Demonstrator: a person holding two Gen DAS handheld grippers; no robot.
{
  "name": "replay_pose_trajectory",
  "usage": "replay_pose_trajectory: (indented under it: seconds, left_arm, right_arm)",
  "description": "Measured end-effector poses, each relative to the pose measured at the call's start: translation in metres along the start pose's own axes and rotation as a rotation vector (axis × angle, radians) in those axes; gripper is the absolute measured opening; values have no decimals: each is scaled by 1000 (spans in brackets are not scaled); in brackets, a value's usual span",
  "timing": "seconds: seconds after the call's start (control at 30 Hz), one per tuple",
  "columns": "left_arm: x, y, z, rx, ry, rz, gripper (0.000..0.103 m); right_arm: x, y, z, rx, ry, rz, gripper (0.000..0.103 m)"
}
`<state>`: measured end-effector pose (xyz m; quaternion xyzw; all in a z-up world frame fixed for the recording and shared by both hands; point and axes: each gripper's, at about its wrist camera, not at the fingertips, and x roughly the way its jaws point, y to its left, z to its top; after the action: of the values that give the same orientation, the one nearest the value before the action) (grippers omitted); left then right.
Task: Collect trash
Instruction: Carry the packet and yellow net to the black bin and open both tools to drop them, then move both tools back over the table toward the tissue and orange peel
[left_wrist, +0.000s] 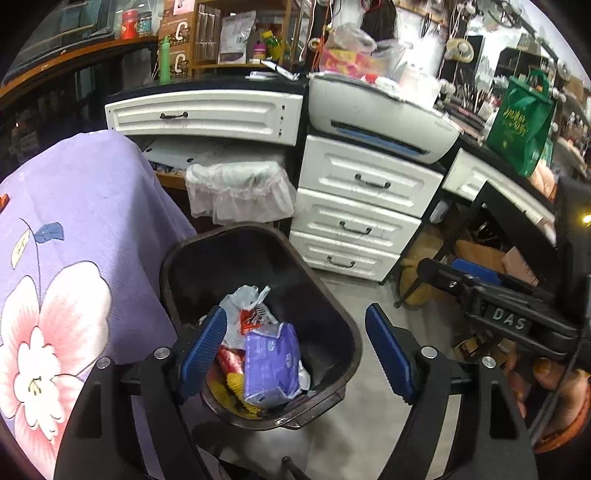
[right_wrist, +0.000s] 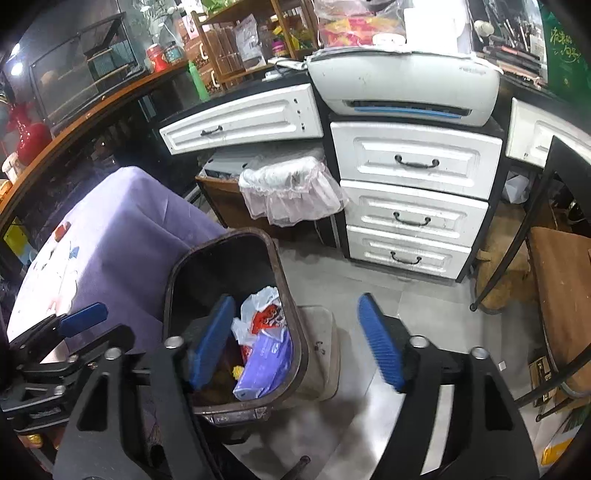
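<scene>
Gaping left fingers (left_wrist: 207, 347) above bin (left_wrist: 332, 314), empty.

A grey tiled floor (right_wrist: 424, 295) is seen at six o'clock. At twelve o'clock a black-topped desk carries a grey printer (right_wrist: 402, 85); below it a stack of white drawers (right_wrist: 413, 195) with dark handles is set. At ten o'clock a wooden shelf (right_wrist: 236, 48) crowded with boxes is placed. At nine o'clock a purple flowered cloth (left_wrist: 74, 229) is draped over furniture. A green bag (left_wrist: 521, 122) is stood at two o'clock.
</scene>
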<state>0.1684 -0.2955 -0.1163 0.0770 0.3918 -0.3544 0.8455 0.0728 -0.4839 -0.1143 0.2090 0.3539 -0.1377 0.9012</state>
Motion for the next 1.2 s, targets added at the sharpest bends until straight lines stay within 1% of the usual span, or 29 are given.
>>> replay_pose_trajectory:
  seconds: [0.07,0.13,0.27,0.33,0.47,0.6,0.67,0.8,0.83,0.9,0.97,1.1,1.13,1.2]
  left_arm:
    - [-10,0,4,-9,-30,-16,80]
    - [-21,1,7,-10,-67,-21,88]
    - [-45,1,15,16,-146,-16,97]
    - [-55,4,18,31,-171,-4,97]
    - [-70,18,22,35,-194,9,97]
    - [-86,41,22,22,-211,50,97]
    - [-95,54,21,29,-230,59,97]
    - [-109,85,20,9,-232,153,97]
    - [-112,96,20,-3,-229,168,97]
    - [-120,115,18,-25,-224,193,97]
    - [-130,135,13,-35,-226,234,97]
    - [-147,185,7,-69,-224,350,97]
    - [-151,200,6,-82,-219,387,97]
    - [-157,227,5,-115,-203,431,97]
  right_arm:
    - [-1,3,2,-3,-3,7,73]
    - [-3,6,5,-2,-7,20,73]
    - [-7,15,12,-1,-17,56,73]
    - [-8,22,16,-7,-21,77,73]
    - [-10,45,25,-33,-29,124,73]
    - [-11,80,34,-86,-39,181,73]
    - [-10,100,39,-119,-41,212,73]
    - [-7,145,47,-183,-35,283,74]
    - [-6,152,49,-194,-33,294,74]
    - [-2,179,54,-228,-26,334,74]
    - [1,206,59,-262,-18,376,74]
    - [14,258,66,-319,18,438,76]
    - [20,272,69,-324,35,459,76]
    - [28,289,71,-322,57,493,77]
